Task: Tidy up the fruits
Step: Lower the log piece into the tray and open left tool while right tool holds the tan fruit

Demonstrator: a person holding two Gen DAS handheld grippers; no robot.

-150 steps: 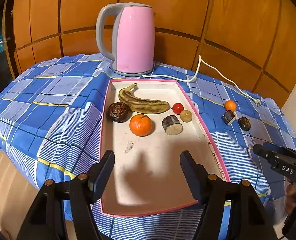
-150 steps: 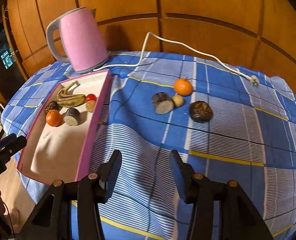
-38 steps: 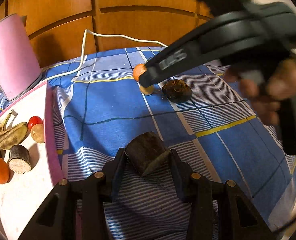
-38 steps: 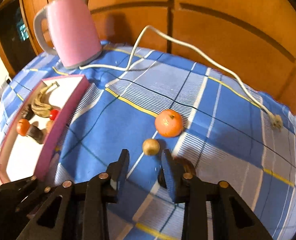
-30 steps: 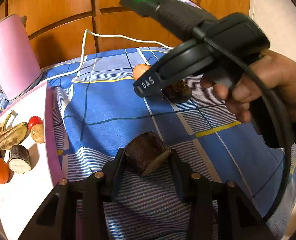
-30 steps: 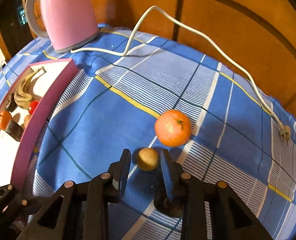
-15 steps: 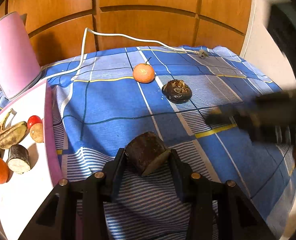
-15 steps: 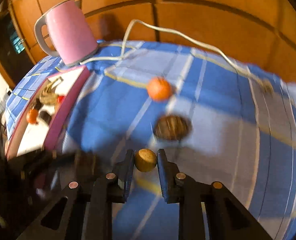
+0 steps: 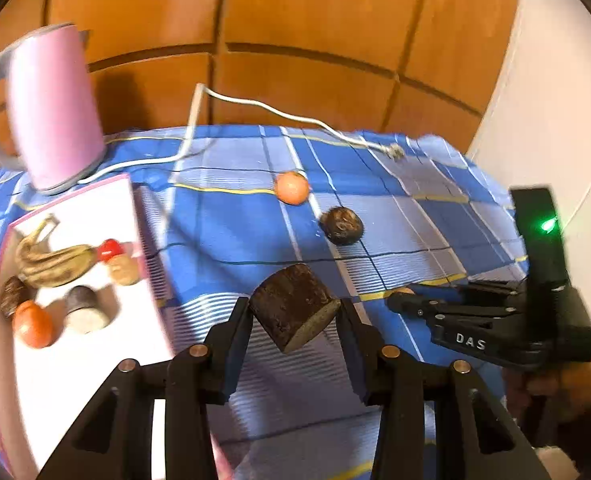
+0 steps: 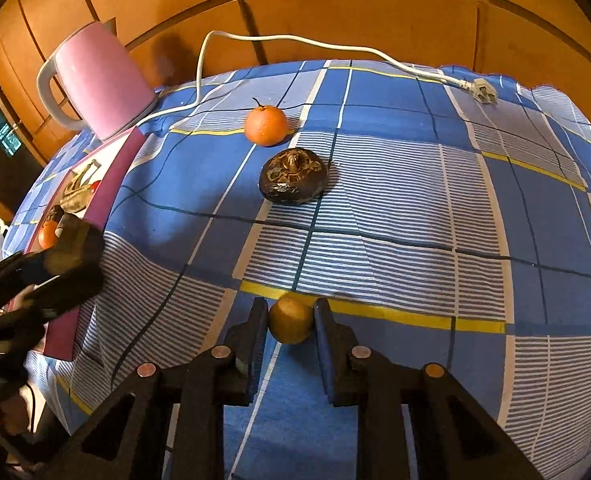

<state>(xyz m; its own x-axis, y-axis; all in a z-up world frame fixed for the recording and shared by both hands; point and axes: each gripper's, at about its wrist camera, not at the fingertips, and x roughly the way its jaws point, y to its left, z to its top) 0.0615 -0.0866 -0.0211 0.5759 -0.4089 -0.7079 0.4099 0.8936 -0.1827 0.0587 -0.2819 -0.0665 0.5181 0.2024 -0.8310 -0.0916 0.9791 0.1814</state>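
My left gripper [image 9: 294, 322] is shut on a dark brown cut chunk [image 9: 295, 306] and holds it above the blue checked cloth, right of the pink-rimmed tray [image 9: 95, 352]. The tray holds a banana [image 9: 55, 266], a red fruit, a tan fruit, an orange, a cut chunk and a dark round fruit. My right gripper [image 10: 289, 326] is shut on a small tan round fruit [image 10: 290, 319] above the cloth; it also shows in the left wrist view [image 9: 399, 300]. An orange [image 10: 265, 125] and a dark round fruit [image 10: 293, 177] lie on the cloth beyond it.
A pink kettle [image 9: 51, 108] stands behind the tray, its white cord [image 10: 295, 42] running across the back of the table to a plug [image 10: 481, 92]. Wooden panels rise behind. The left gripper shows at the left edge of the right wrist view [image 10: 51, 268].
My left gripper has lifted the dark chunk a little and turned toward the tray. My right gripper has pulled back from the orange and dark fruit with the small tan fruit in it.
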